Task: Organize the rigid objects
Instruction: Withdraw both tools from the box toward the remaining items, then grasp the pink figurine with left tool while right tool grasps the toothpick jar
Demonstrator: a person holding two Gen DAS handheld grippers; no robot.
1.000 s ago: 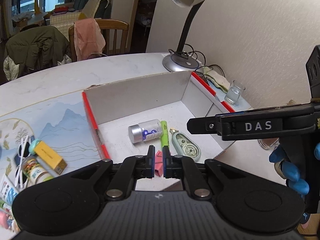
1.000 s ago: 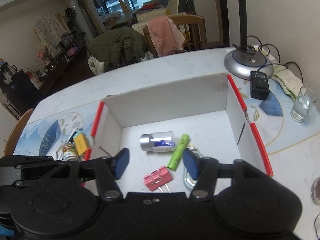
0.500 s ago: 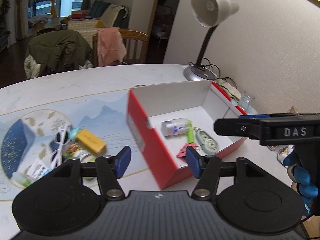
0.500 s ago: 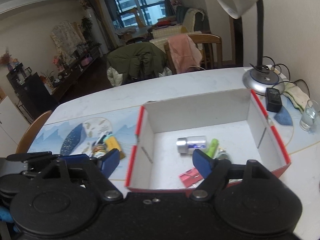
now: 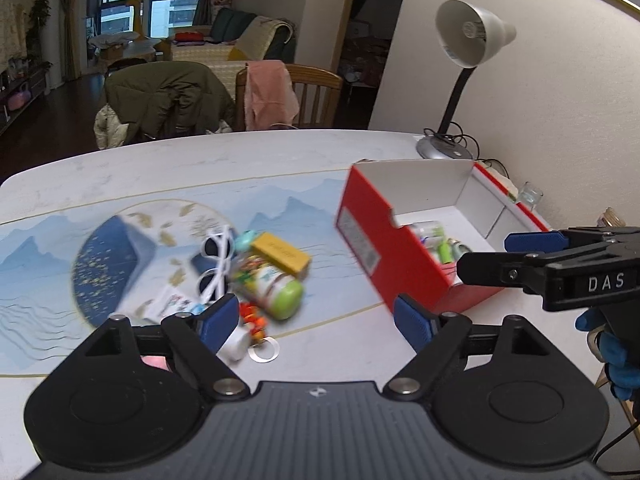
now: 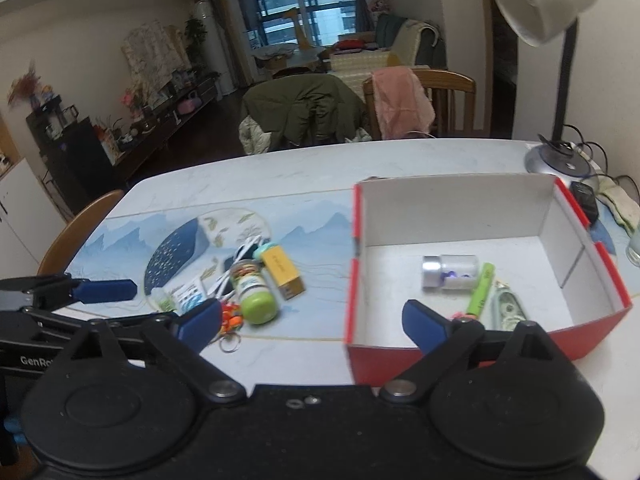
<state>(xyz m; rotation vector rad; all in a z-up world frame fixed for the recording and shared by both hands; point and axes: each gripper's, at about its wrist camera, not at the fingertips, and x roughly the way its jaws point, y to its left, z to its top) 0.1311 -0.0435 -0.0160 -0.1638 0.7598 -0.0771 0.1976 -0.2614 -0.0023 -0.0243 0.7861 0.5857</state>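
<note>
My left claw is spreading its jaws, nothing between the blue pads. It tilts down over the table. Ahead and a little left of it, near the left pad: the loose pile. A green-capped jar lies on its side, a yellow box just beyond it and touching, white sunglasses to their left, a small orange bit and a metal ring closest to me. The pile is blurred, so finer detail is lost.

My right claw is also opening, with nothing gripped between its jaws. The red box with white lining sits ahead and to the right of it, its near wall just beyond the right pad. Inside on the floor: a clear vial with a silver cap, lying down; a green marker just right of it; a pale correction-tape dispenser beside the marker, partly hidden by my finger.

From the right view the same pile lies ahead-left, beyond the left pad. Seen from the left claw, the box stands ahead-right, well apart from the pile.

A desk lamp stands beyond the box by the wall.
</note>
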